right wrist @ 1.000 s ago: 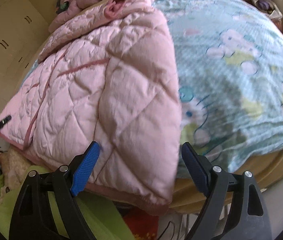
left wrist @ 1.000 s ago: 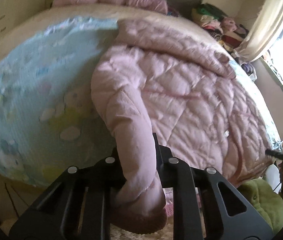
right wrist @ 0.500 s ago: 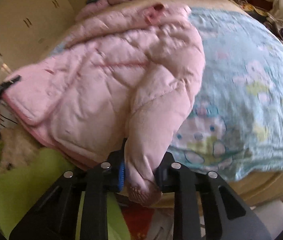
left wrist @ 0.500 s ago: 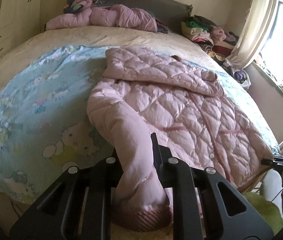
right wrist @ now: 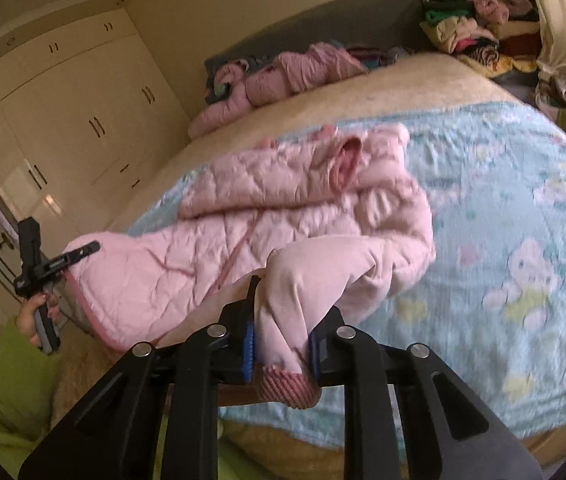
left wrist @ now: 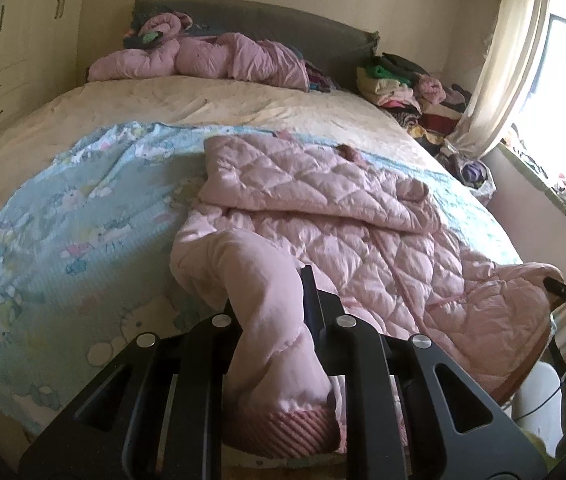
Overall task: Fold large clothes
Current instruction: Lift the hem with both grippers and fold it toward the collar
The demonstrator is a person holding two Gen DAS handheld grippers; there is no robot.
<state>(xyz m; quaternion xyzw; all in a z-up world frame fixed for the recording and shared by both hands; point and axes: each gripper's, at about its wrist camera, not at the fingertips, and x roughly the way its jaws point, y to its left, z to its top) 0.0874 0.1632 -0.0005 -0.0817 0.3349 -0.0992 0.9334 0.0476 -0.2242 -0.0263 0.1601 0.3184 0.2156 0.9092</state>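
Observation:
A pink quilted jacket [left wrist: 355,236] lies on a light blue cartoon-print blanket [left wrist: 67,240] on the bed; it also shows in the right wrist view [right wrist: 243,216]. My left gripper [left wrist: 273,312] is shut on one sleeve near its ribbed cuff [left wrist: 283,428] and holds it lifted off the bed. My right gripper [right wrist: 281,328] is shut on the other sleeve near its ribbed cuff [right wrist: 287,384], also lifted. The left gripper shows at the left of the right wrist view [right wrist: 49,264], with the jacket's hem beside it. The hood is folded down over the jacket's upper part.
A cream bedsheet [left wrist: 203,108] covers the far bed. Another pink garment [left wrist: 203,60] lies by the grey headboard [left wrist: 267,24]. A pile of clothes [left wrist: 403,84] sits at the far right by the curtain [left wrist: 499,68]. White wardrobes [right wrist: 63,120] stand to the left.
My right gripper closed on a sleeve and lifted it. Both grippers rose and tilted up with their sleeves, so more of the bed and room shows.

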